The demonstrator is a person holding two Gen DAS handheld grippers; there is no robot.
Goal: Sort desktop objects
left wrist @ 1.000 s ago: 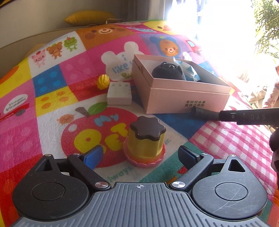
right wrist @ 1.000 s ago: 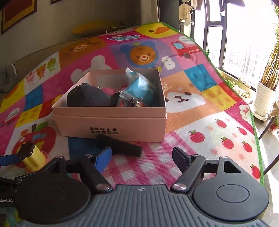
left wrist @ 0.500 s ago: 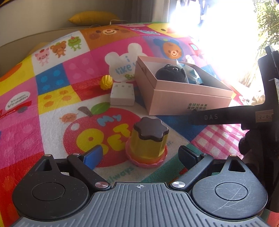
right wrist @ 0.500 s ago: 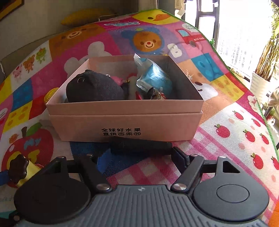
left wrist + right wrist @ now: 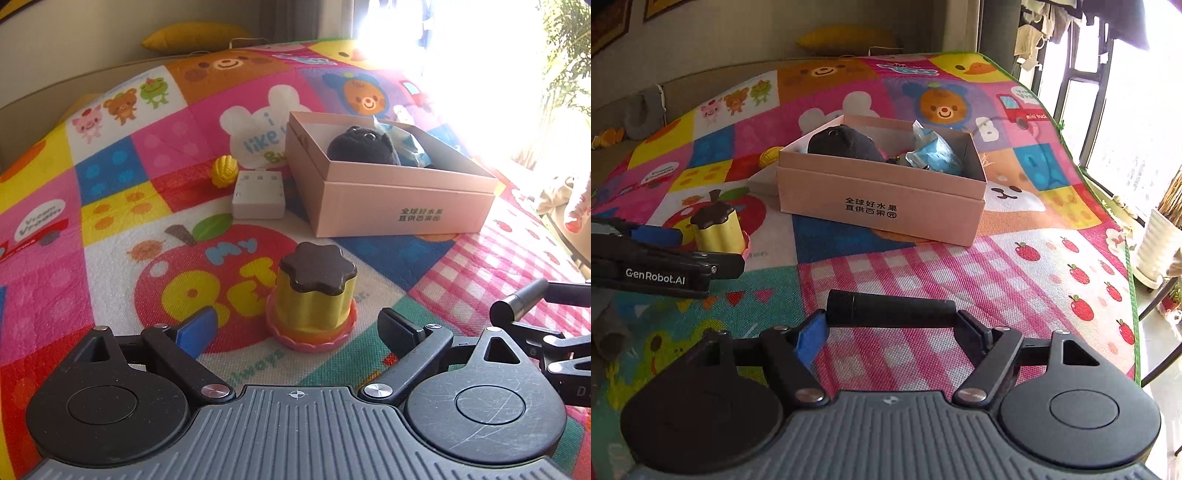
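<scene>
Now the right gripper [image 5: 894, 328] holds a black tube [image 5: 890, 309] sideways above the mat [image 5: 1015, 280], near the pink box [image 5: 879, 206]. The left gripper [image 5: 295, 328] stands wide around the yellow cup [image 5: 314, 306].

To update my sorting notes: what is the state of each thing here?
Pink cardboard box: open, partly filled.
Black plush toy: inside the box.
Yellow pudding toy with brown top: upright on mat, ungripped.
Black cylinder: held end to end in right gripper.
Left gripper: open, empty.
</scene>
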